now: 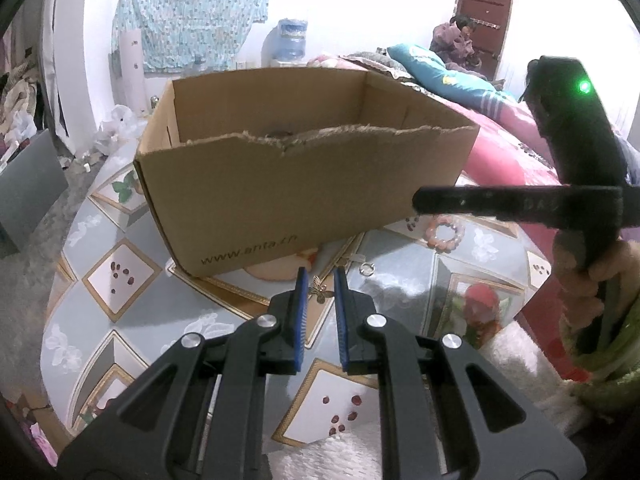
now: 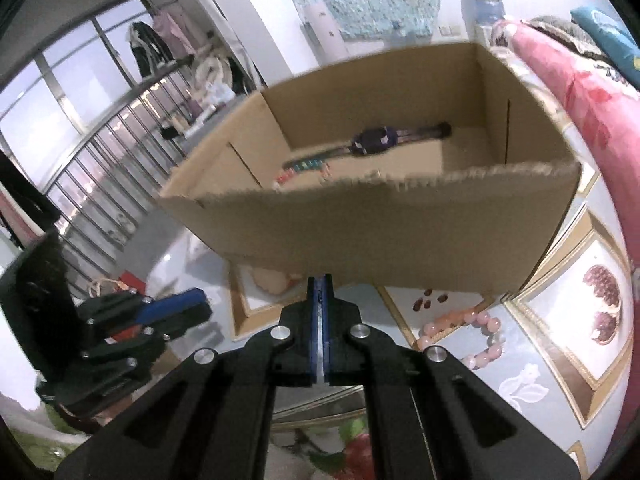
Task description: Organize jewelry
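Observation:
A cardboard box (image 1: 280,184) stands on the patterned tablecloth; it also shows in the right wrist view (image 2: 400,232). Inside it lie a dark watch (image 2: 376,140) and a coloured bead strand (image 2: 304,170). My left gripper (image 1: 320,280) is open, low over the cloth, with a small gold butterfly piece (image 1: 320,290) between its fingertips. A silver ring (image 1: 367,269) and a pink bead bracelet (image 1: 444,234) lie to its right; the bracelet also shows in the right wrist view (image 2: 476,328). My right gripper (image 2: 319,284) is shut, in front of the box, with nothing visible between its jaws.
The table's cloth (image 1: 120,272) has diamond fruit patterns. A bed with pink bedding (image 1: 512,148) lies right of the table. A person (image 1: 456,40) sits at the back near a door. The left gripper shows in the right wrist view (image 2: 152,320).

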`<state>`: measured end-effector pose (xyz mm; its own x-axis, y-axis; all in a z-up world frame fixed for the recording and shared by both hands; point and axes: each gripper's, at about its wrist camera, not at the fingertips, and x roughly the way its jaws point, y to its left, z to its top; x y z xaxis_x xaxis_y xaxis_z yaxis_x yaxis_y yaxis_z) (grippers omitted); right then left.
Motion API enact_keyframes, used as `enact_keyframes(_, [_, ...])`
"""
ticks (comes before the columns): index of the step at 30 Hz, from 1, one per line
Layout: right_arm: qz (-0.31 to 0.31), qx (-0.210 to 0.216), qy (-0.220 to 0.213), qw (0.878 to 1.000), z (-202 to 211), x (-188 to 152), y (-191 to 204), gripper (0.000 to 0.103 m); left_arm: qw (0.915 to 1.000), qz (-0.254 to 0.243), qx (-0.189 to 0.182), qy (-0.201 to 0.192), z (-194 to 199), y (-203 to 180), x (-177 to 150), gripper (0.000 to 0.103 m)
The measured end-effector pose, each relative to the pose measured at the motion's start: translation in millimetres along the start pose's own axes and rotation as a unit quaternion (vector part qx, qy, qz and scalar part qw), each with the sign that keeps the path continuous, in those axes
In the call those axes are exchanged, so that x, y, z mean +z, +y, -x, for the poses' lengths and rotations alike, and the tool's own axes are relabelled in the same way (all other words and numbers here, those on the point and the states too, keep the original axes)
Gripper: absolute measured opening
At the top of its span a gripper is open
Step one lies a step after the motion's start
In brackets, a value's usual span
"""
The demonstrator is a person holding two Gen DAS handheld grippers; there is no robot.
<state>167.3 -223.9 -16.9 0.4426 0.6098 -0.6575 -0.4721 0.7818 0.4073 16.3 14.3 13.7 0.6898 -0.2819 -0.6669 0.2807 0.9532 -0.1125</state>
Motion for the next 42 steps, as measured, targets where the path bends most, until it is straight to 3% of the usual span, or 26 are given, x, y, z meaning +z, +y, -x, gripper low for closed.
enact_keyframes(6, [0.028, 0.024, -0.043, 0.998, 35, 19, 16, 0.002, 0.9990, -0.003, -0.022, -0.038, 27, -6, 21, 0.012])
enact_keyframes(10, [0.049, 0.035, -0.078, 0.995, 58, 44, 20, 0.002, 0.9960, -0.010, -0.045, -0.077, 41, -6, 57, 0.012])
enact_keyframes(14, [0.049, 0.026, -0.096, 0.994, 58, 67, 15, 0.002, 0.9949, -0.017, -0.045, -0.089, 34, -6, 91, 0.012])
enact_keyframes(20, [0.027, -0.021, -0.072, 0.997, 22, 94, -8, 0.002, 0.9989, -0.010, -0.021, -0.042, -24, 1, 131, 0.012])
enact_keyframes(28, [0.031, -0.090, -0.040, 0.995, -20, 111, -26, 0.004, 0.9991, 0.023, 0.009, 0.035, -92, 17, 150, 0.012])
enact_keyframes(31, [0.031, -0.091, -0.041, 0.995, -24, 112, -30, 0.010, 0.9986, 0.036, 0.012, 0.037, -99, 21, 149, 0.015])
enact_keyframes(33, [0.029, -0.092, -0.044, 0.994, -25, 111, -32, 0.021, 0.9983, 0.042, 0.019, 0.036, -102, 23, 148, 0.028])
enact_keyframes(38, [0.023, -0.087, -0.053, 0.995, -20, 109, -36, 0.027, 0.9976, 0.053, 0.029, 0.033, -100, 27, 147, 0.032])
enact_keyframes(42, [0.020, -0.077, -0.069, 0.994, -7, 106, -32, 0.040, 0.9981, 0.052, 0.033, 0.011, -85, 26, 146, 0.041])
